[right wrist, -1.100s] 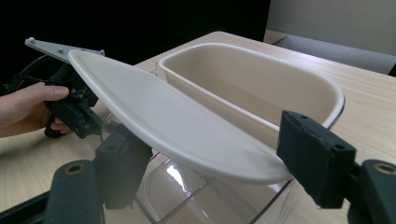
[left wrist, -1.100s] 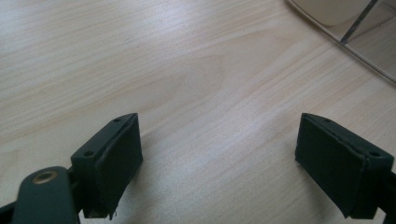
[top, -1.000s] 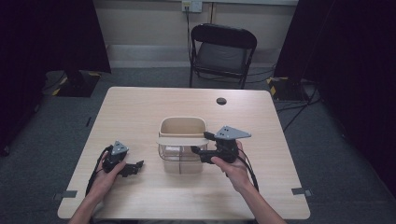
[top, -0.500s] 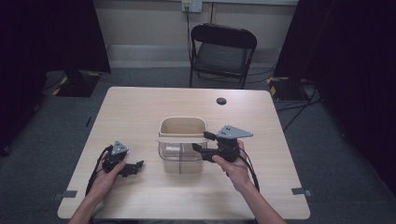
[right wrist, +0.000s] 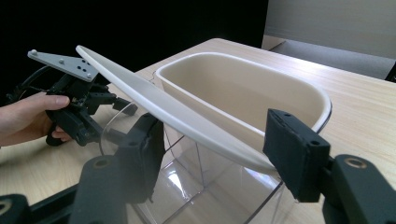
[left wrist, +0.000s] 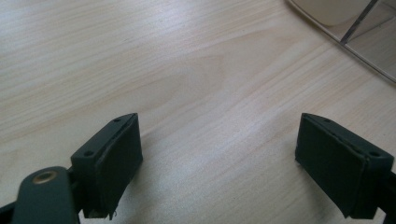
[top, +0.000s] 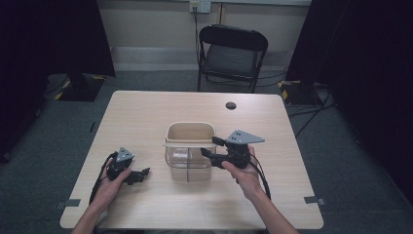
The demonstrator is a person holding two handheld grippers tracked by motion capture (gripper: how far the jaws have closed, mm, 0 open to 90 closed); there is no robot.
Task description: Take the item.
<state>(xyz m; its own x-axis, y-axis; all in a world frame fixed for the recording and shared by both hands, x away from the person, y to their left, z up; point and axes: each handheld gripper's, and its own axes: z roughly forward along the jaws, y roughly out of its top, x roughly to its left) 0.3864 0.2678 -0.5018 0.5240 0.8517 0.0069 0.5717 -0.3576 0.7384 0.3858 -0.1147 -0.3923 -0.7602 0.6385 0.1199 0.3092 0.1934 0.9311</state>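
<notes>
A clear plastic container (top: pixel 189 163) with a beige insert (right wrist: pixel 243 88) stands mid-table. Its pale rim strip (right wrist: pixel 187 119) runs across between the jaws of my right gripper (right wrist: pixel 219 140). Those jaws have just been closing and both pads now touch the strip, at the container's right side (top: pixel 213 147). My left gripper (top: pixel 141 174) rests on the table left of the container. In the left gripper view its jaws (left wrist: pixel 219 158) stand wide open over bare wood with nothing between them.
A small black round object (top: pixel 231 105) lies near the table's far edge. A black folding chair (top: pixel 233 53) stands behind the table (top: pixel 146 112). Dark curtains hang on both sides.
The right gripper's jaws have drawn together on the container's rim. Neither hand has moved, and the left gripper is as it was.
</notes>
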